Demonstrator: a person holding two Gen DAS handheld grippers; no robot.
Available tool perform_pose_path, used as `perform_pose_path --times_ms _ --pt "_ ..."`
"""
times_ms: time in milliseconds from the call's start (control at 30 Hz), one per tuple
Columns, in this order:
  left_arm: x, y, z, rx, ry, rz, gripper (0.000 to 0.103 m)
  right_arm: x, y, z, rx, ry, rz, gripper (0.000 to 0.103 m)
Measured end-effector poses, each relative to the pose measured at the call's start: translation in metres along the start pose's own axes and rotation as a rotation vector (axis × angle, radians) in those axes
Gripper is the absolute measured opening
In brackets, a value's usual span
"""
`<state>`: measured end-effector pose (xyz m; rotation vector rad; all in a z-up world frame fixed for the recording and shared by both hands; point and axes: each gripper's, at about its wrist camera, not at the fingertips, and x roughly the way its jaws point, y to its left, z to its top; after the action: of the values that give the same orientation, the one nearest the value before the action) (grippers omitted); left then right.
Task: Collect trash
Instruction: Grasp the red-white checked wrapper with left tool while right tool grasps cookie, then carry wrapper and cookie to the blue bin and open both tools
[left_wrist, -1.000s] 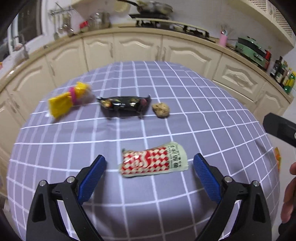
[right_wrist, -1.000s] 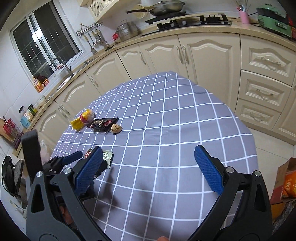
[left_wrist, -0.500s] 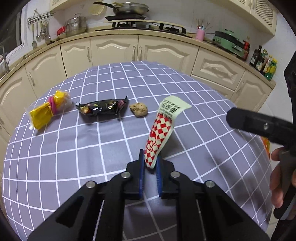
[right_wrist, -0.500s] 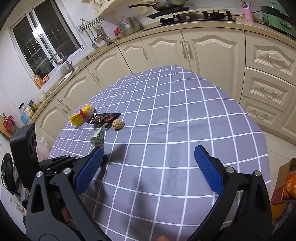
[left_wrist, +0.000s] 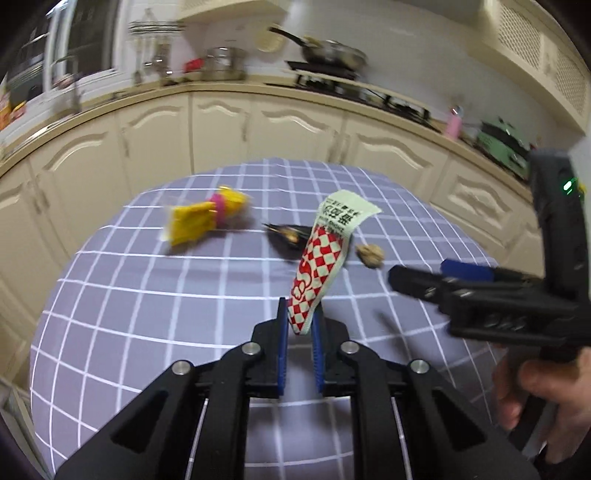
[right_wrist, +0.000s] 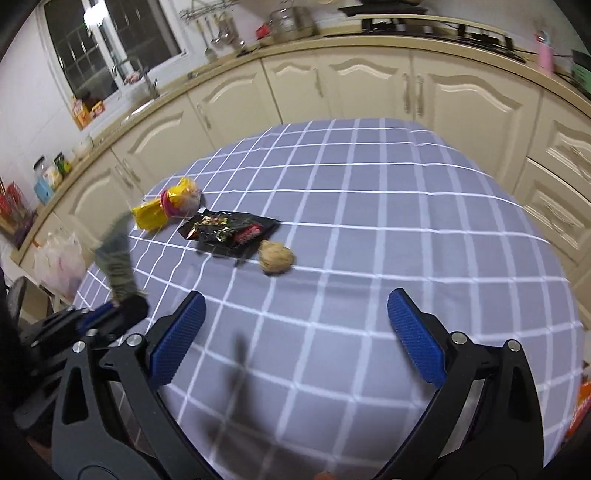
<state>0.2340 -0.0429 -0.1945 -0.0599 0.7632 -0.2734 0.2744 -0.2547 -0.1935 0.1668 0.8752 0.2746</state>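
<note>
Left wrist view: the red-and-white checked plastic sachet (left_wrist: 322, 258) that my left gripper (left_wrist: 299, 334) clamps covers part of the black foil wrapper (left_wrist: 286, 234), and everything is motion-blurred. My right gripper (right_wrist: 293, 332) holds nothing; its jaws are closing over bare grey checked tablecloth (right_wrist: 369, 206). I count three pieces lying on that cloth: the black wrapper, one yellow packet with a pink band (right_wrist: 166, 208) just left of it, and one crumpled tan ball (right_wrist: 276, 257) at its right end.
</note>
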Motion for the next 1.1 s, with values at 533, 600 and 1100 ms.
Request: perform_pose_path --times_ms 533,600,1100 --pt "-0.009 0.022 0.001 -0.115 -0.076 0.011 0.011 -0.015 0.023 -0.012 -0.066 -0.041 -0.044 0.023" --pt "-0.016 0.017 -0.001 -0.101 -0.101 0.017 0.011 -0.03 0.023 -0.014 -0.056 -0.056 -0.019 0.023" --pt "-0.078 -0.094 -0.017 0.022 -0.137 -0.185 0.011 -0.195 -0.04 -0.074 0.047 -0.249 0.006 0.023"
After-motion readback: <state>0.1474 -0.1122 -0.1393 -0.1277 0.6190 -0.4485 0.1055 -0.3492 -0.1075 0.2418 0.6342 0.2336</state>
